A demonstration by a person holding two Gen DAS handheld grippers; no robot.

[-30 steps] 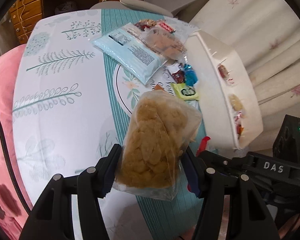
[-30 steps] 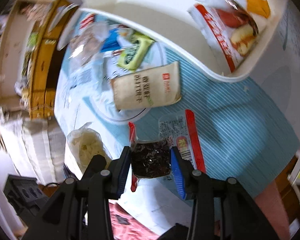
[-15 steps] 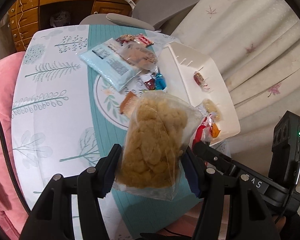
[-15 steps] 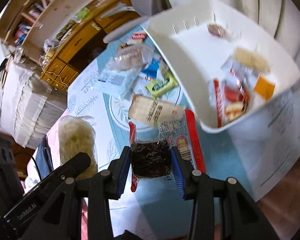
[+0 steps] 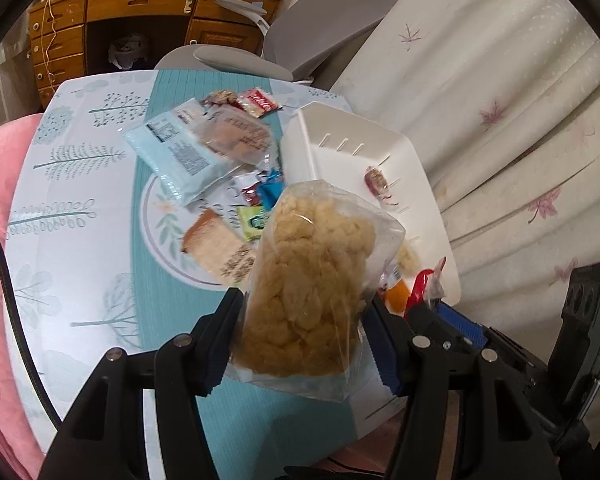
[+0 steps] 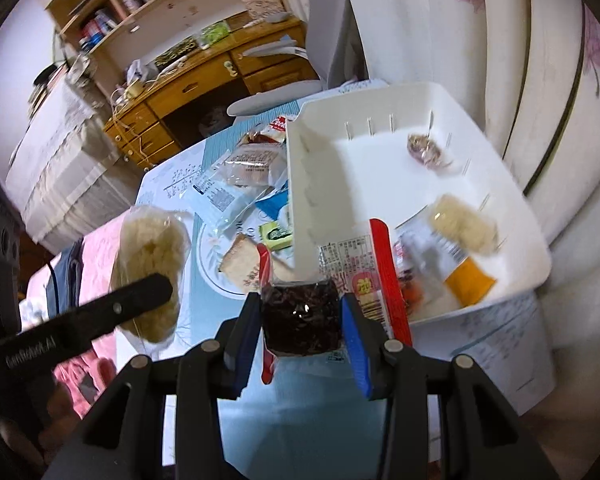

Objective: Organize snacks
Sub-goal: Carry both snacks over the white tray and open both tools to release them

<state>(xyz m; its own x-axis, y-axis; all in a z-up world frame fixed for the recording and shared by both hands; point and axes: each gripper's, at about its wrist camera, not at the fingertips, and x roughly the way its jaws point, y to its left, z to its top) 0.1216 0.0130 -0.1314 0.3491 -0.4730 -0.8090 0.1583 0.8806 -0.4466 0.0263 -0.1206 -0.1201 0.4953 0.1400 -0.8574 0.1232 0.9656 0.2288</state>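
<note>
My left gripper [image 5: 304, 332] is shut on a clear bag of yellow puffed snacks [image 5: 312, 280] and holds it above the table's near edge. The bag also shows in the right wrist view [image 6: 148, 272]. My right gripper [image 6: 302, 320] is shut on a red-edged packet of dark snack [image 6: 300, 316], held just in front of the white tray [image 6: 380, 160]. The tray [image 5: 340, 148] holds several snacks, among them a small wrapped candy [image 6: 424, 148], a yellow puffed pack [image 6: 460, 224] and an orange packet [image 6: 468, 284].
Loose snacks lie on the table left of the tray: a light blue pack [image 5: 176, 152], a clear biscuit pack [image 5: 236, 136], a tan packet [image 5: 224, 248], a green sachet [image 5: 254, 220]. A grey chair [image 5: 300, 40] and a wooden desk [image 5: 140, 4] stand behind. Curtains hang at right.
Both grippers have risen and pulled back with their packs. The right gripper has swung round so that the tray's inside shows in front of it.
</note>
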